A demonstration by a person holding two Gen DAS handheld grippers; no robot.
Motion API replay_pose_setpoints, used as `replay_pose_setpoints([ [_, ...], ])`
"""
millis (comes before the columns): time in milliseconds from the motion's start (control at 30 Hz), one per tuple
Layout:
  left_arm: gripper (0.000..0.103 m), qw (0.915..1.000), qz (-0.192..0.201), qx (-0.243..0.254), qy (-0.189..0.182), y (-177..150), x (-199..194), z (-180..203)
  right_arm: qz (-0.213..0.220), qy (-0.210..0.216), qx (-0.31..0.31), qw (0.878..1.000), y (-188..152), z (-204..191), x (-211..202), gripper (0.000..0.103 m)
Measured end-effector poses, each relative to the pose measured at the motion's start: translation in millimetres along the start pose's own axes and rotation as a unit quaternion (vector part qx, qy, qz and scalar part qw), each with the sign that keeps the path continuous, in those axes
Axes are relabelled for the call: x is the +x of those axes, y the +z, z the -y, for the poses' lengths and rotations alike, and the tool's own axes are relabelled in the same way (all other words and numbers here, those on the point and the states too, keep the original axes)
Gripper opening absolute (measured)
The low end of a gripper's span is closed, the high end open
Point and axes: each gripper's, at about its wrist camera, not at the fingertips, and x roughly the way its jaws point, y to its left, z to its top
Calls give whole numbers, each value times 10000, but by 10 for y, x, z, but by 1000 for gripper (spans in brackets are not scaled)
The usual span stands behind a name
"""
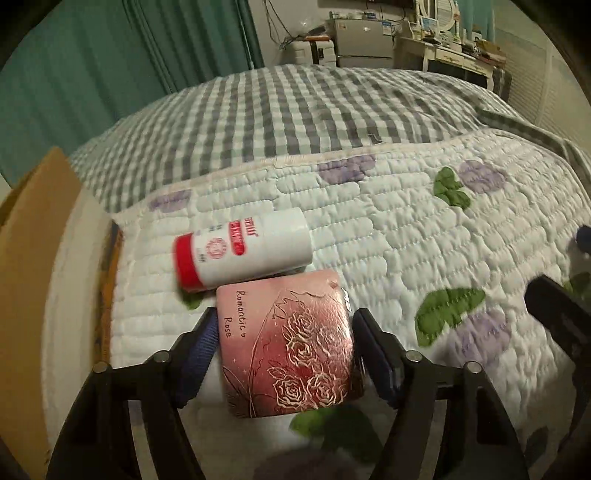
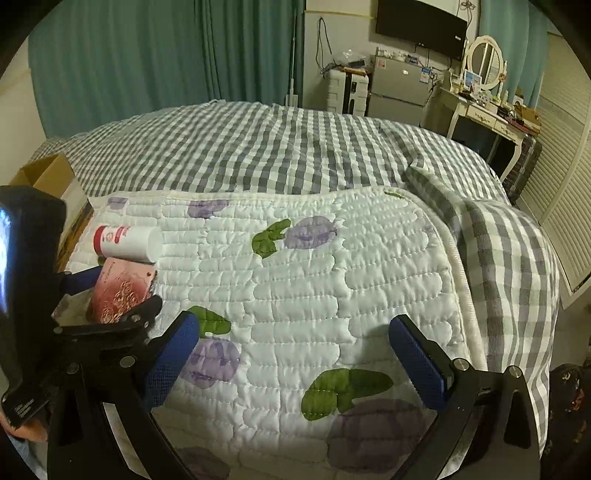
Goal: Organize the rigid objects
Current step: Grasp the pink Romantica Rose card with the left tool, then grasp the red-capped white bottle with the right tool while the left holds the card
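Pink glossy box (image 1: 286,343), square with embossed roses, lies on the quilted bedspread (image 1: 406,236) between the left tool (image 1: 284,354) pads, not clamped; right tool (image 2: 295,354) apart, empty.

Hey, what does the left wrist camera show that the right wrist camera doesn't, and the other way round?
Only the left wrist view shows the words Romantic Rose on the pink box and both blue pads of the left tool flanking its sides; contact is unclear.

Only the right wrist view shows the right tool open over bare floral quilt, plus a wall screen and an oval mirror.

Both show the box, the red-capped white bottle lying beside it, the cardboard box at the left, and the checked bedspread.
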Motion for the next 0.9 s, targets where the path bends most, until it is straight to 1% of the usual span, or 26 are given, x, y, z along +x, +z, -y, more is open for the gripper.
replay_pose_setpoints([
  [167,70,9998,63,-98,-175,-127,-284,-76,177,142,-31,9997,-30,-26,-169,103],
  [300,70,9994,168,-242,-204,-209,-494,-192,223,151,-88,9996,-60,-76,-303,103],
  [400,70,9986,330,-369,-156,-223,-654,-304,218,198,-179,9994,-93,-135,-388,103],
  [500,70,9972,579,-463,-93,-212,-871,-384,274,314,-301,9987,-86,-191,-479,103],
  [600,70,9947,830,-605,105,-163,-1015,-473,350,536,-442,9970,-35,-247,-559,103],
  [667,70,9919,920,-839,256,-168,-1056,-540,420,713,-639,9945,25,-317,-588,103],
  [767,70,9872,904,-1247,406,-228,-1006,-569,449,973,-1109,9880,128,-447,-546,103],
  [900,70,9800,804,-1674,716,-385,-856,-530,416,1143,-1750,9770,222,-553,-407,102],
])
